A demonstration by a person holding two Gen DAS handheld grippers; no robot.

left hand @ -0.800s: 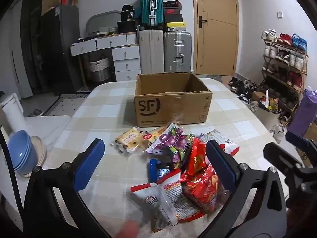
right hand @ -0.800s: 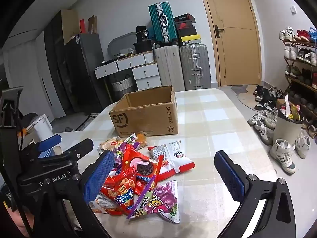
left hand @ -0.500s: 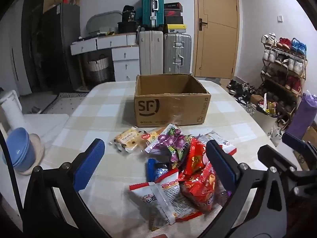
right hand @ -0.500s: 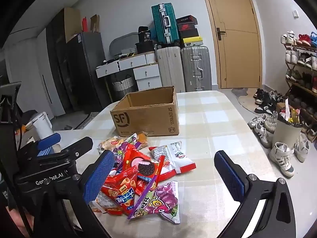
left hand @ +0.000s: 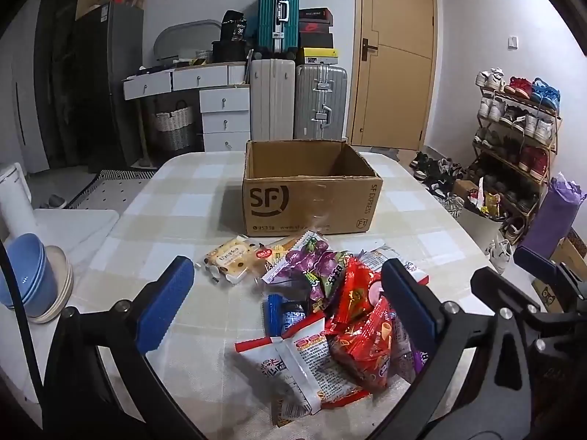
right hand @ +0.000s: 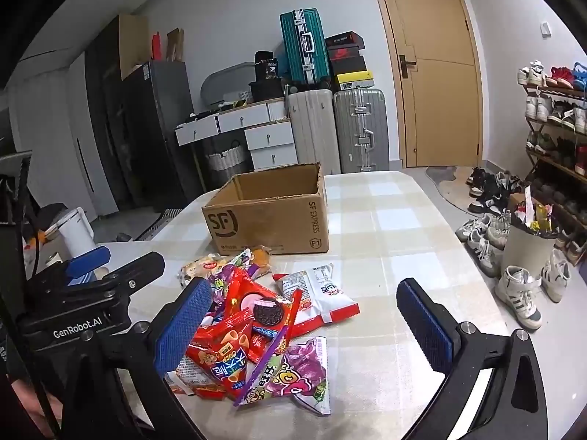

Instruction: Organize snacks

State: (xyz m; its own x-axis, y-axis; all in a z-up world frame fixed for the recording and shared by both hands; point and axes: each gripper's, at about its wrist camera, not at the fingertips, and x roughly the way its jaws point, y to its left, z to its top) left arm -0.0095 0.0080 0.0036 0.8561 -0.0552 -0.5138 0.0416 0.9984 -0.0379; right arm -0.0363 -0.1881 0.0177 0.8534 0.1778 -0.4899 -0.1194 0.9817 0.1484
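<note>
Snack packets (left hand: 323, 304) heaped on checked table (left hand: 190, 220), just before empty SF cardboard box (left hand: 312, 198); nothing packed yet; left gripper (left hand: 290, 293) and right gripper (right hand: 312, 315) both spread wide, holding nothing

Checked-cloth surface (left hand: 190, 216) carries open cardboard box (left hand: 308, 201) toward far end, w/ snack packets (left hand: 330, 300) heaped just in front of it, yellowish packet (left hand: 231, 260) lying at pile's left edge.
</note>
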